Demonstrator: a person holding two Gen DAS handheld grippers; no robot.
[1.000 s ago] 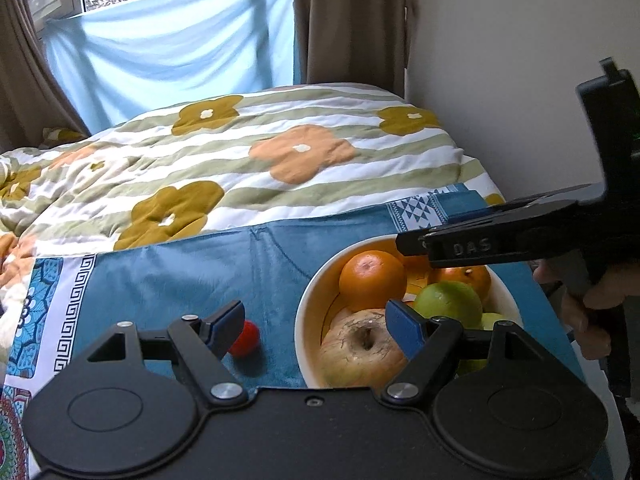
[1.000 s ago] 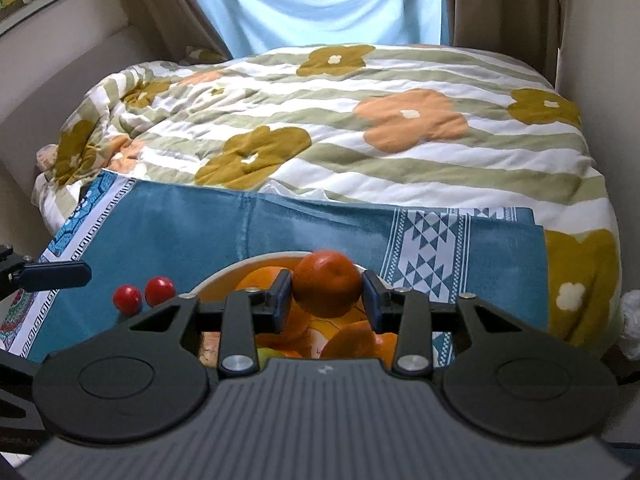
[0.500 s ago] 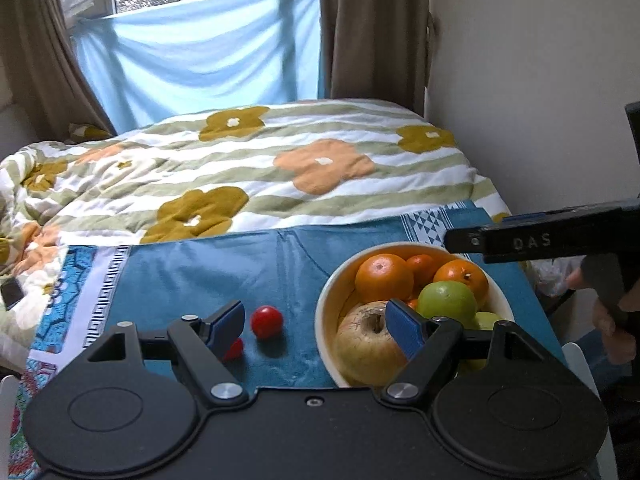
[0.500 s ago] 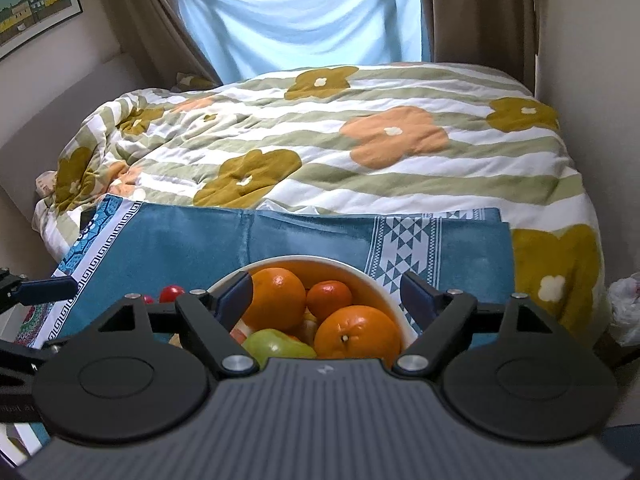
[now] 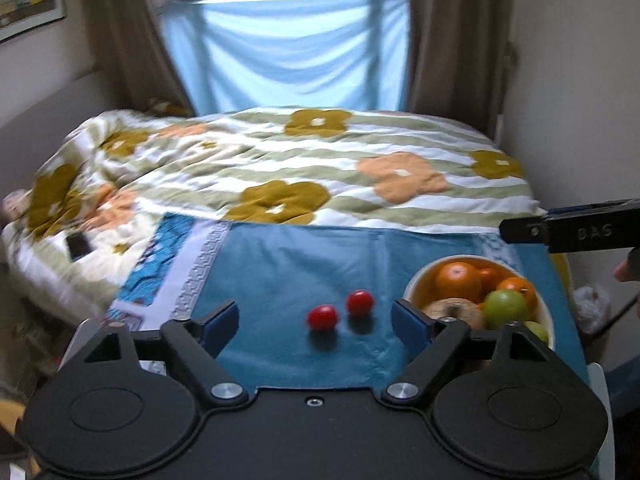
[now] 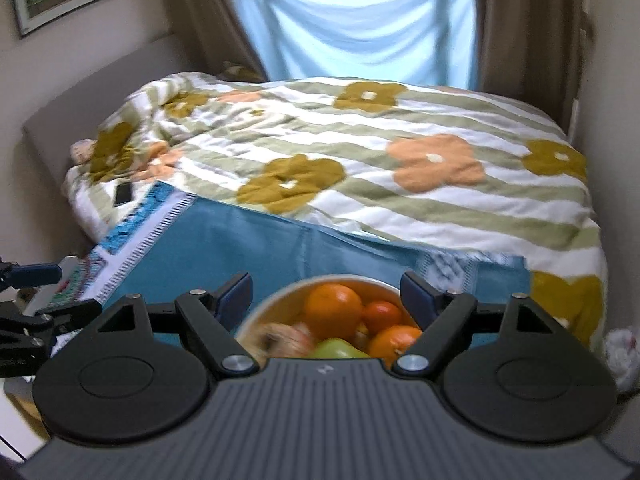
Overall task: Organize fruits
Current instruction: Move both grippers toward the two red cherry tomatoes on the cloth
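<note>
Resting on a blue cloth (image 5: 304, 264) spread at the foot of a bed, a white bowl (image 5: 416, 286) holds the gathered fruit: a large orange (image 5: 458, 280), a smaller orange (image 5: 520, 290) at its right, a green apple (image 5: 505, 308), and a pale brownish apple (image 5: 452, 310) at the near rim. Two small red tomatoes (image 5: 322, 317) lie side by side on the cloth, just left of the bowl (close together, though whether they touch is lost in the blur).

The left gripper (image 5: 314, 318) hangs above the near edge of the cloth with its jaws spread wide and nothing between them; the tomatoes sit in the gap ahead of its blue fingertips (image 5: 222, 320). The right gripper (image 6: 326, 294) hovers over the bowl, its jaws likewise spread and empty, with the bowl rim (image 6: 280, 300) showing between its fingers. From the left wrist view, one finger of the right gripper reaches in from the right edge, above the bowl.

Behind the cloth lies a striped quilt (image 5: 320, 160) with mustard and orange flowers, a dark phone (image 5: 78, 246) on its left side. A light blue sheet (image 5: 288, 52) hangs over the window between brown curtains (image 5: 120, 40).
</note>
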